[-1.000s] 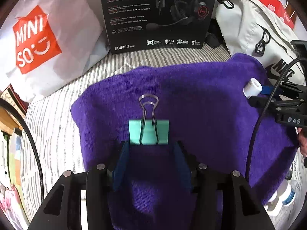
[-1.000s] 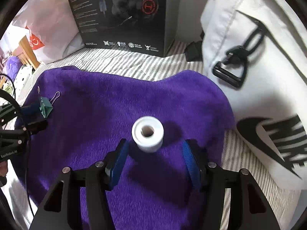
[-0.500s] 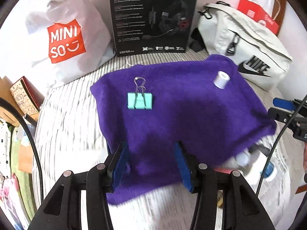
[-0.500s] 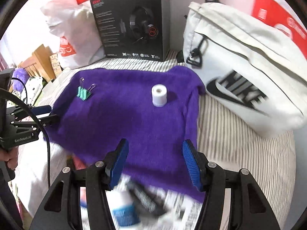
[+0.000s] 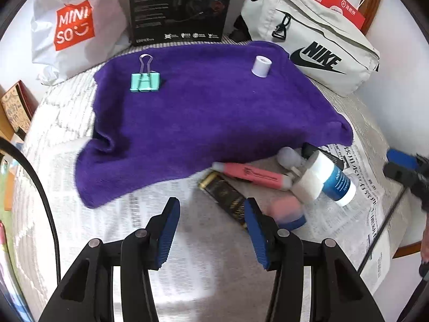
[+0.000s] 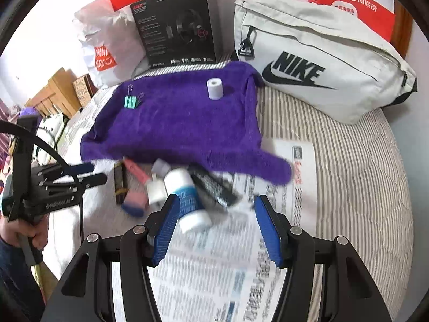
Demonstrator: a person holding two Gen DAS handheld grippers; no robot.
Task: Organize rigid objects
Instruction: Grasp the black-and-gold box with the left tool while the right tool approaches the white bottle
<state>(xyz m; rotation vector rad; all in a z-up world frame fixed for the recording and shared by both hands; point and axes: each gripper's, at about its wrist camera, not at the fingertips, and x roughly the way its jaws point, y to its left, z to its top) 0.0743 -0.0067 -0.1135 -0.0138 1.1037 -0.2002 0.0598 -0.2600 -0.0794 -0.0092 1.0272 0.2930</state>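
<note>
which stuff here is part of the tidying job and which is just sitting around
Job: green binder clip, white roll, both on the purple towel; pink highlighter, blue-label bottle, dark stick.
Lying about: Nike bag, headset box, Miniso bag, newspaper.

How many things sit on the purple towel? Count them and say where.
2. The green binder clip lies near the towel's far left corner; the white roll stands near its far right corner. The towel's folds may hide something more.
</note>
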